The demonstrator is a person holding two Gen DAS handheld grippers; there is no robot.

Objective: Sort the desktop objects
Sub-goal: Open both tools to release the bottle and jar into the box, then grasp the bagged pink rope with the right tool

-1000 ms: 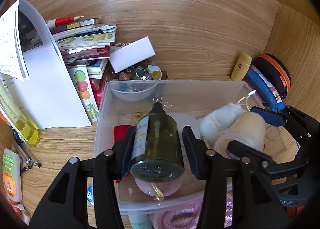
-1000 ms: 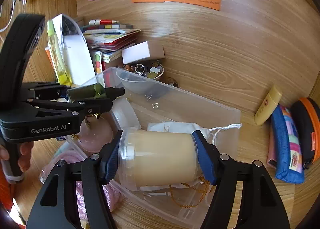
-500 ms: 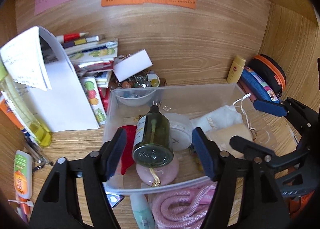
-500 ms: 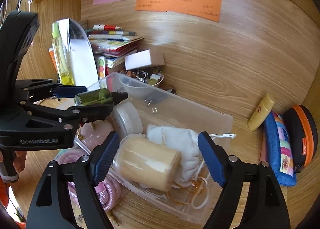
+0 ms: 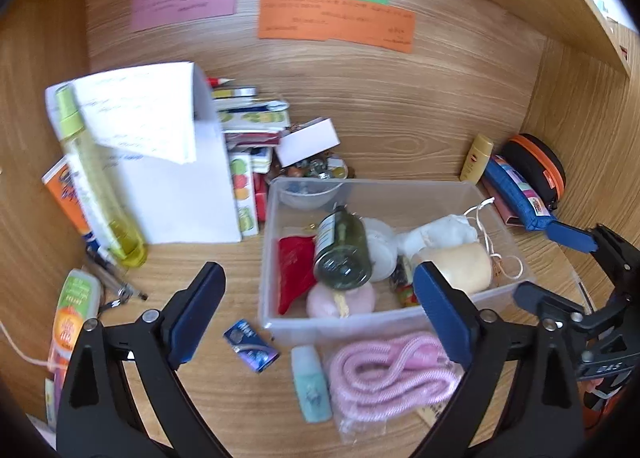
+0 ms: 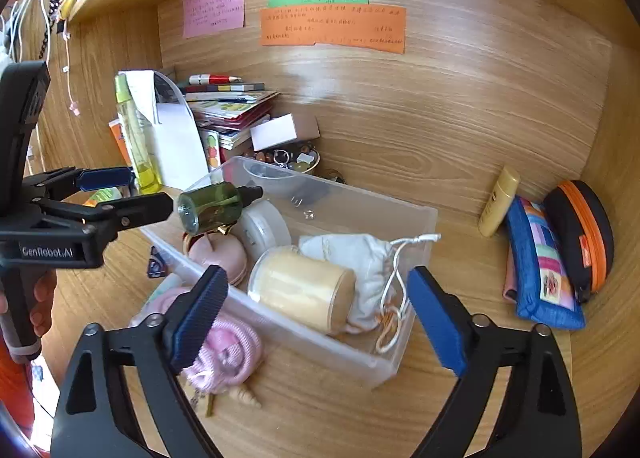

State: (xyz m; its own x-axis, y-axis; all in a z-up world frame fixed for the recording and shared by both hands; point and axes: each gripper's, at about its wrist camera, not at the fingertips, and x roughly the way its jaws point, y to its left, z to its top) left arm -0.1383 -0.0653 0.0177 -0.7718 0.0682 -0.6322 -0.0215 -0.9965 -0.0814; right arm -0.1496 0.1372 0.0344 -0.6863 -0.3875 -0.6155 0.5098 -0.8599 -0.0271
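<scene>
A clear plastic bin (image 5: pixel 384 322) (image 6: pixel 384 214) sits on the wooden desk. In it lie a dark green glass bottle (image 5: pixel 342 250) (image 6: pixel 212 207), a cream jar (image 5: pixel 456 268) (image 6: pixel 304 288), a white drawstring pouch (image 5: pixel 444 232) (image 6: pixel 356 254), a white round tin (image 6: pixel 266 228), a pink round case (image 5: pixel 340 298) and a red item (image 5: pixel 294 266). My left gripper (image 5: pixel 320 314) is open and empty, above the bin's near wall. My right gripper (image 6: pixel 316 312) is open and empty, over the cream jar.
A pink rope (image 5: pixel 392 374), a pale blue tube (image 5: pixel 310 382) and a small dark packet (image 5: pixel 250 350) lie in front of the bin. Books and white papers (image 5: pixel 176 186) stand left, with a yellow-green spray bottle (image 5: pixel 96 182). A yellow tube (image 6: pixel 498 202), blue pouch (image 6: pixel 544 270) and black-orange case (image 6: pixel 580 234) lie right.
Both grippers opened and pulled back. The left let go of the green bottle and the right let go of the cream jar; both now lie in the bin.
</scene>
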